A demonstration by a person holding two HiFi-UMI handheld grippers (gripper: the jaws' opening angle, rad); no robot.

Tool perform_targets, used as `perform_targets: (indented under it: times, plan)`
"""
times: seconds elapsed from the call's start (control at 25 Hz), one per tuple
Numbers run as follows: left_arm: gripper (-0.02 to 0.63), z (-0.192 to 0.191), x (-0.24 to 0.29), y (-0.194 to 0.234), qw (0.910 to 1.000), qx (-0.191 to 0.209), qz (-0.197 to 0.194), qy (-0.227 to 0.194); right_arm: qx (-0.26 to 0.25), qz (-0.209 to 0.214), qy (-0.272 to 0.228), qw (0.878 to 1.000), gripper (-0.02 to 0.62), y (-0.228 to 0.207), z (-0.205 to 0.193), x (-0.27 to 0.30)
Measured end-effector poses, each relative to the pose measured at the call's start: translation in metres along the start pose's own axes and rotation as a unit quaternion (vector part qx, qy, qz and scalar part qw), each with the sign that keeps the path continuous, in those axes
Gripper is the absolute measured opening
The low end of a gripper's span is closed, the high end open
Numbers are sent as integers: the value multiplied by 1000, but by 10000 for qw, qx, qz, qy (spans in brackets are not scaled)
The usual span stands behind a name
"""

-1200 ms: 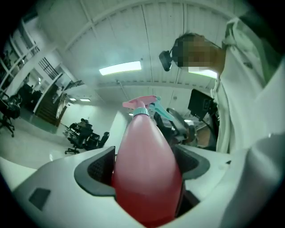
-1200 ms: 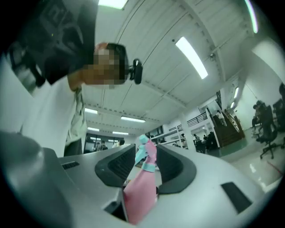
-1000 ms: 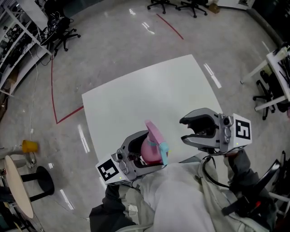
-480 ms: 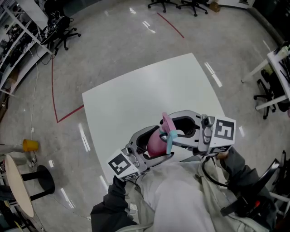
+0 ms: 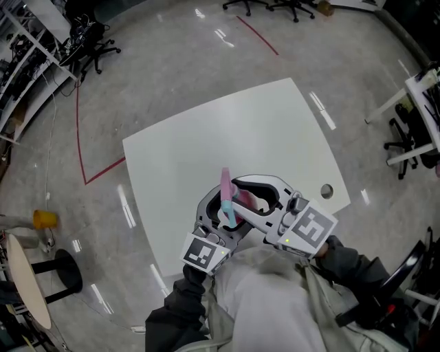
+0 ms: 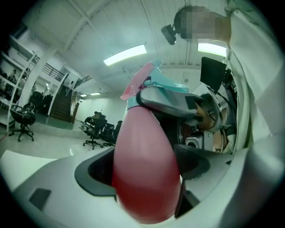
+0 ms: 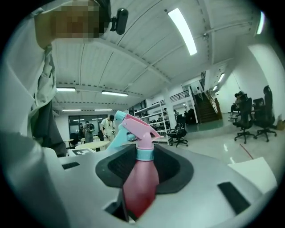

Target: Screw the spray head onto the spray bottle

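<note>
A pink spray bottle (image 5: 251, 199) with a pink and teal spray head (image 5: 225, 192) is held upright over the near part of the white table (image 5: 206, 130). My left gripper (image 5: 218, 218) is shut on the bottle's body (image 6: 144, 164). My right gripper (image 5: 256, 196) reaches in from the right, and its jaws are closing around the neck with the teal collar (image 7: 144, 154) between them. One of its fingers (image 6: 171, 100) lies against the collar just under the spray head (image 6: 151, 82). The trigger nozzle (image 7: 133, 127) stands above the jaws.
The table has a small round hole (image 5: 326, 191) near its right edge. Office chairs (image 5: 96, 48) stand at the far left, more (image 5: 275, 8) at the top. A yellow object (image 5: 43, 220) and a round side table (image 5: 27, 282) are at the left. A desk (image 5: 419, 96) is at the right.
My right gripper came in from the right, where it hung empty, and closed around the bottle's neck. The left gripper carried the bottle toward it, and the spray head now points a different way.
</note>
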State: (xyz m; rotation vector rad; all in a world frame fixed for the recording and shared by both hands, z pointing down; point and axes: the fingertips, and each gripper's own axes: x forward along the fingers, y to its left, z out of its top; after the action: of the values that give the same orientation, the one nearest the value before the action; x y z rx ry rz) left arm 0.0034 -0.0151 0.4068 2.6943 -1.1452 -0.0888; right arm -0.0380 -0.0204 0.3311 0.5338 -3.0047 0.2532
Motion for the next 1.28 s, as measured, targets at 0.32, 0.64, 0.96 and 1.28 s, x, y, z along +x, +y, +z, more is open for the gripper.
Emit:
perform_targets:
  times: [0.32, 0.64, 0.96, 1.28]
  plan:
    - [423, -23, 7, 9, 9977, 653, 173, 91, -795, 264, -540, 9950, 120, 15, -25, -2]
    - [423, -89, 15, 43, 9939, 615, 675, 621, -1535, -86, -463, 9870, 120, -8, -85, -3]
    - [423, -128, -4, 87, 9794, 423, 1687, 1022, -1779, -1039, -398, 9777, 120, -52, -127, 16]
    - [423, -128, -50, 99, 9686, 94, 2318, 894, -1548, -1302, -562, 9777, 120, -74, -151, 2]
